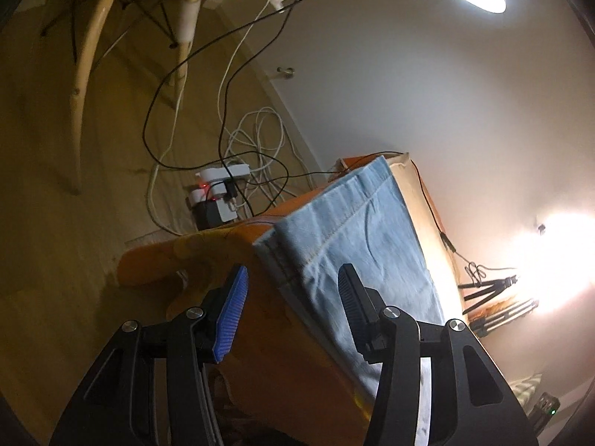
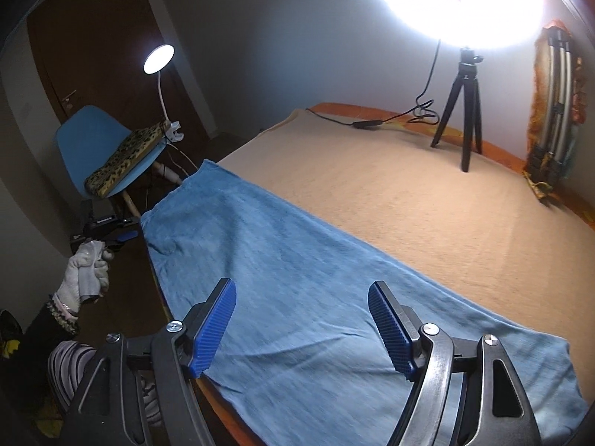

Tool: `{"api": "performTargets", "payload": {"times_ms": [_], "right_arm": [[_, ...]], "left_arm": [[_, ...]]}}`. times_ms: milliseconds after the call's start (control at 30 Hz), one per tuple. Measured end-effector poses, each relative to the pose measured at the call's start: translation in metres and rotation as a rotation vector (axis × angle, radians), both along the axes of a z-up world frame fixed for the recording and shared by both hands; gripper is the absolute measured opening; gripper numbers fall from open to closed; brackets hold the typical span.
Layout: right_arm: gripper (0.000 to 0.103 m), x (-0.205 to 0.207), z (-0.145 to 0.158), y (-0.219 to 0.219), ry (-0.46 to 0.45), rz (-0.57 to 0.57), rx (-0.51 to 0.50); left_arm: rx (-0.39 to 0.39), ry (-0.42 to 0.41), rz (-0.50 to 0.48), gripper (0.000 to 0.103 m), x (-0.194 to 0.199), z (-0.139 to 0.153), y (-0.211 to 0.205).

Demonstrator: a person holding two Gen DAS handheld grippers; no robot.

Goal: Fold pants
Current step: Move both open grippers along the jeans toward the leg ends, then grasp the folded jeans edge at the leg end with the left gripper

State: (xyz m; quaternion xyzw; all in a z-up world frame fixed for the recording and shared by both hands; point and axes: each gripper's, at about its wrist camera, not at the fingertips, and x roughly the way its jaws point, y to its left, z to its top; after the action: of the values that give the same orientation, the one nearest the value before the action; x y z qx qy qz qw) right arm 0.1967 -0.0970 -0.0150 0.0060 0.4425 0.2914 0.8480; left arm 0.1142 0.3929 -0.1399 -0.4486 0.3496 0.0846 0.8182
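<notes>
- Right wrist view, item one: blue denim pants (image 2: 297, 260), spread flat in a long strip along the near edge of the bed (image 2: 409, 200), which is covered by a beige blanket; one end reaches the bed's left corner, beside the blue chair (image 2: 89, 141).
- Right gripper (image 2: 303, 329): jaws apart, blue pads above the cloth, nothing between them. No earlier picture is given, so only the stance is recorded.
- Left gripper (image 1: 293, 297): jaws part-way apart, empty, poised over the hem end of the pants (image 1: 349, 230) where it meets the orange bed edge. A gloved hand (image 2: 87, 271) carries it, off the bed's left side.
- Risk, judged: a pad closing on one layer only would lift the top ply and leave the lower leg behind, giving a skewed fold.
- Risk, judged: the strip lies close to the near edge; an uneven pull could drag it off onto the floor.
- Risk, judged: a pinch taken too deep could catch the blanket together with the denim.
- Risk, judged: the two grippers lifting out of step would twist the strip.
- Risk, judged: power strip and cables (image 1: 223, 186) on the floor below the left corner could snag the left gripper if it dips past the edge.
- Tripod (image 2: 465, 111) stands at the far edge, well apart from the pants; low concern.
</notes>
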Motion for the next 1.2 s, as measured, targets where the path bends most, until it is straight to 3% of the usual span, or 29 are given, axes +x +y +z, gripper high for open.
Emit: {"api": "performTargets", "payload": {"times_ms": [367, 733, 800, 833, 867, 933, 1200], "right_arm": [[0.076, 0.012, -0.018, 0.021, 0.04, 0.005, -0.013], [0.076, 0.019, -0.032, 0.037, 0.075, 0.031, 0.003], [0.076, 0.019, -0.033, 0.039, 0.076, 0.04, 0.001], [0.076, 0.02, -0.033, 0.042, 0.079, 0.044, 0.0], [0.076, 0.022, -0.033, 0.045, 0.082, 0.048, 0.003], [0.076, 0.026, -0.032, 0.051, 0.088, 0.054, 0.008], [0.076, 0.051, -0.021, 0.122, 0.09, 0.137, 0.024]], "left_arm": [[-0.036, -0.068, 0.019, 0.048, 0.0, -0.006, 0.007], [0.046, -0.061, -0.022, 0.048, 0.012, 0.005, -0.002], [0.099, -0.047, -0.029, 0.048, 0.016, 0.007, -0.007], [0.132, -0.038, -0.032, 0.042, 0.018, 0.009, -0.011], [0.181, -0.03, -0.038, 0.024, 0.02, 0.012, -0.015], [0.265, -0.024, -0.049, 0.013, 0.022, 0.016, -0.023], [0.492, -0.106, -0.123, 0.012, 0.017, 0.031, -0.054]]}}
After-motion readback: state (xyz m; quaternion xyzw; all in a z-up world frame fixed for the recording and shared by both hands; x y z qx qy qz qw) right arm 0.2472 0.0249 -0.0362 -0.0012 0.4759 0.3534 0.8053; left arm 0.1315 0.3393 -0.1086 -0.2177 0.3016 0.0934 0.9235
